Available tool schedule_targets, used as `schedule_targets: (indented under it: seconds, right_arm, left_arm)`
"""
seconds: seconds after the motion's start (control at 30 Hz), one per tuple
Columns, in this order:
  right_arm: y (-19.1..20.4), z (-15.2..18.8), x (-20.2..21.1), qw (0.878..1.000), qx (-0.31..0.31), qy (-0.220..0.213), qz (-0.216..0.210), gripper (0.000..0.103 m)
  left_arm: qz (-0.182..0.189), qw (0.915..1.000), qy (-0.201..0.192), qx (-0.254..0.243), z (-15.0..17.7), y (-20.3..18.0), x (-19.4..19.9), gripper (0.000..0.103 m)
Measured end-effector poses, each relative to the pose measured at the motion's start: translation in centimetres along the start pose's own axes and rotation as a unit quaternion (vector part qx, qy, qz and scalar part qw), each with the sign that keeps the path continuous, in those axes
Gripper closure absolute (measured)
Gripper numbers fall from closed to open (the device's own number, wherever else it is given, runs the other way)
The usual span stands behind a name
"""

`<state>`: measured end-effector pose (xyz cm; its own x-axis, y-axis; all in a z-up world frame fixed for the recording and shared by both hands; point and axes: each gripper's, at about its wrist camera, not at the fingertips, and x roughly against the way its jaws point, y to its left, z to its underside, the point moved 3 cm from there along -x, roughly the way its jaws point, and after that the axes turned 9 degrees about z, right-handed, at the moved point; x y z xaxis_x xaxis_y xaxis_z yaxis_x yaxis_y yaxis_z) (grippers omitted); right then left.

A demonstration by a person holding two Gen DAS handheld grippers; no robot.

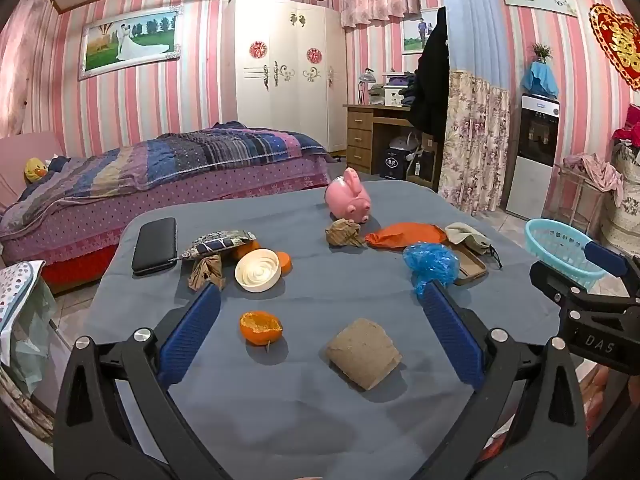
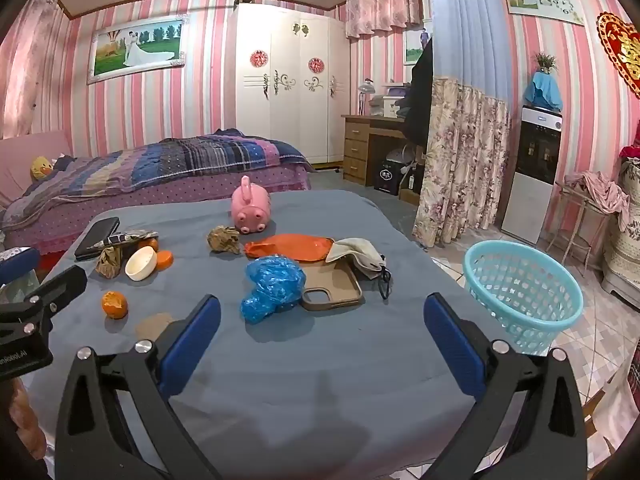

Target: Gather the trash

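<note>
Left gripper (image 1: pixel 320 308): jaws spread wide, nothing between them, held above the near part of the grey-clothed table (image 1: pixel 280 412). Its span frames one orange half-peel (image 1: pixel 261 327) and one flattened cardboard tube (image 1: pixel 363 353), probably so either can be taken by a straight descent.

Right gripper (image 2: pixel 322 312): likewise wide open and empty, aimed at one crumpled blue plastic bag (image 2: pixel 272 287) lying against one brown phone case (image 2: pixel 334 290).

One turquoise basket (image 2: pixel 522 288) stands on the floor just right of the table, evidently placed there to receive the trash from the right hand.

Further out on the table: two crumpled brown paper wads, one at left (image 1: pixel 206 272) and one at centre (image 1: pixel 345 233); one snack wrapper (image 1: pixel 219 242); one white lid (image 1: pixel 258 270) with orange peel pieces behind it, count unclear; one orange bag (image 1: pixel 406 236); one beige pouch (image 1: pixel 466 234).

Likely non-trash: one black case (image 1: pixel 155 245) at far left and one pink piggy bank (image 1: pixel 348 197) at the far edge.
</note>
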<state>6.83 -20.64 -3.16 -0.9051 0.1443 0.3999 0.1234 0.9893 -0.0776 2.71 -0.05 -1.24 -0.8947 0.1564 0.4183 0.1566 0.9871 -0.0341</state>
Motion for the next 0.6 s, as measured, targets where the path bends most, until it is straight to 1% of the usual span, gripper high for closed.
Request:
schedule_targets:
  seconds: [0.07, 0.53, 0.6]
  right_arm:
    - [-0.06, 0.05, -0.07, 1.000, -0.005, 0.003, -0.003, 0.004]
    - [-0.47, 0.07, -0.14, 1.000, -0.008, 0.005, 0.000, 0.004]
    - [-0.40, 0.09, -0.13, 1.000, -0.007, 0.005, 0.001, 0.004]
  left_arm:
    - [0.003, 1.0000, -0.001, 0.009, 0.01, 0.11, 0.01, 0.005]
    - [0.001, 1.0000, -0.004, 0.008, -0.07, 0.48, -0.04, 0.005]
    - [0.001, 1.0000, -0.006, 0.005, -0.31, -0.17, 0.51, 0.005]
